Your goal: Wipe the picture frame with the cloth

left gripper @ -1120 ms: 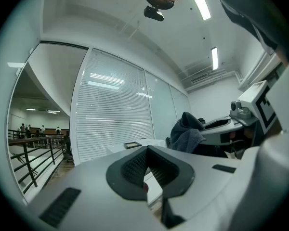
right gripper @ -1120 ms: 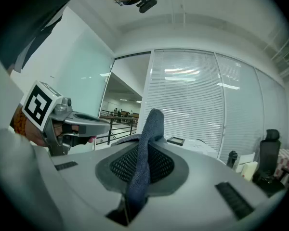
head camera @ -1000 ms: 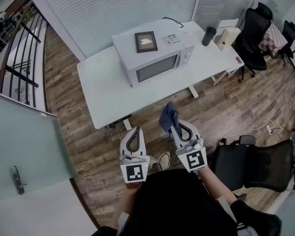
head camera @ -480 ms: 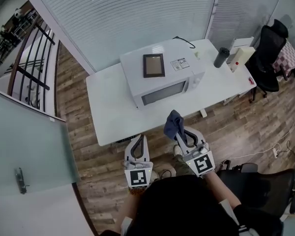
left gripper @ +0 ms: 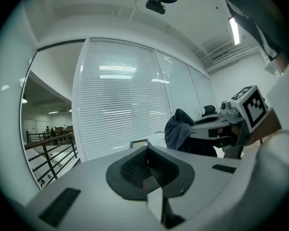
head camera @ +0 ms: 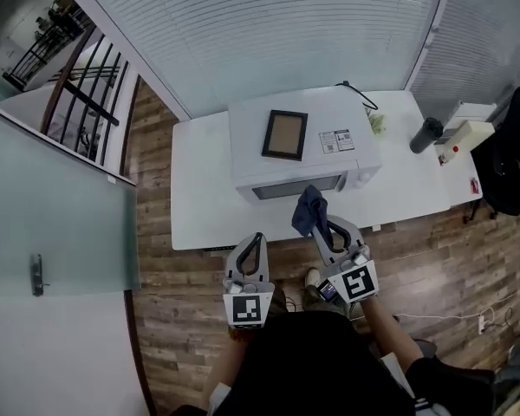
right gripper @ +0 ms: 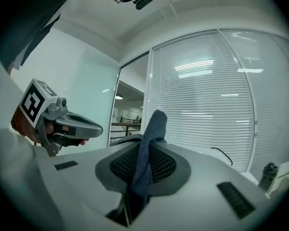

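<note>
Left tongs (head camera: 256, 237), pressed together, and right tongs (head camera: 320, 224), pinching the cloth (head camera: 308, 210), have advanced to the table (head camera: 199, 193).

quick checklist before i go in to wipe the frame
1. Cloth gripped: ok, pinched in the shut jaws of the right gripper, with a bunch sticking out past the tips.
2. Left gripper free: ok, jaws together, nothing between them.
3. Picture frame open to a wipe: ok, it lies flat on top of the microwave with nothing on it.
4. Cloth on the frame: not ok, it is short of the frame, on the near side of the microwave.
5. Frame will stay put under wiping: cannot tell, nothing holds it.
</note>
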Tool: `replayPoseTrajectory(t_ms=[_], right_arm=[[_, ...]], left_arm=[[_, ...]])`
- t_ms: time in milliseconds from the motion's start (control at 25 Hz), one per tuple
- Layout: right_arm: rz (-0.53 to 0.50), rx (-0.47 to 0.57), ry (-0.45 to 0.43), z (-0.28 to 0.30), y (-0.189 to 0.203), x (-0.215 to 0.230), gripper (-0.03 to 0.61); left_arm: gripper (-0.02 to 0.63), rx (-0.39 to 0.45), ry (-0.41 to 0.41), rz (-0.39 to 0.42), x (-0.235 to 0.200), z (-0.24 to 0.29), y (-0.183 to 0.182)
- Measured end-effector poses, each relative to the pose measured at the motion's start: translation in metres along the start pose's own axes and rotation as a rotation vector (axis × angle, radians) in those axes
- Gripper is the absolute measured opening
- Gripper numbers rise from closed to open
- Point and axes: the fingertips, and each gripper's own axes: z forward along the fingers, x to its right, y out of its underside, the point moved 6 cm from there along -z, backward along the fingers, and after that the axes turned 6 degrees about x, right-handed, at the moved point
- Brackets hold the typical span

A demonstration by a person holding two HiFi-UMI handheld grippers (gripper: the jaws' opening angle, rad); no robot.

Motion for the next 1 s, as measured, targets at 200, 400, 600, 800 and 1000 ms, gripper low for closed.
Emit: replayPoseTrajectory(t_ms=[200, 400, 600, 800, 1000], right_arm=[[0.01, -0.028, -0.012, 0.01, 0.004, 0.026, 0.025], [-0.024, -0.079, 0.118, 0.024, 0.007, 0.059, 0.025], [-0.191, -0.155, 0.143, 0.043, -0.015, 0.08, 0.025], [-0.25, -0.211, 0.139, 0.084, -0.033, 0.114, 0.025], [-0.309, -0.206, 0.065, 0.116, -0.03, 0.152, 0.025]], left_arm=[[0.006, -0.043, -0.003, -0.023, -0.009, 0.015, 0.004], [0.006, -0.016, 0.043, -0.05, -0.023, 0.05, 0.015], [0.006, 0.015, 0.127, -0.113, -0.029, 0.084, 0.025], [0.006, 0.026, 0.217, -0.069, -0.052, 0.124, 0.038], [0.006, -0.016, 0.197, -0.055, -0.052, 0.139, 0.023]])
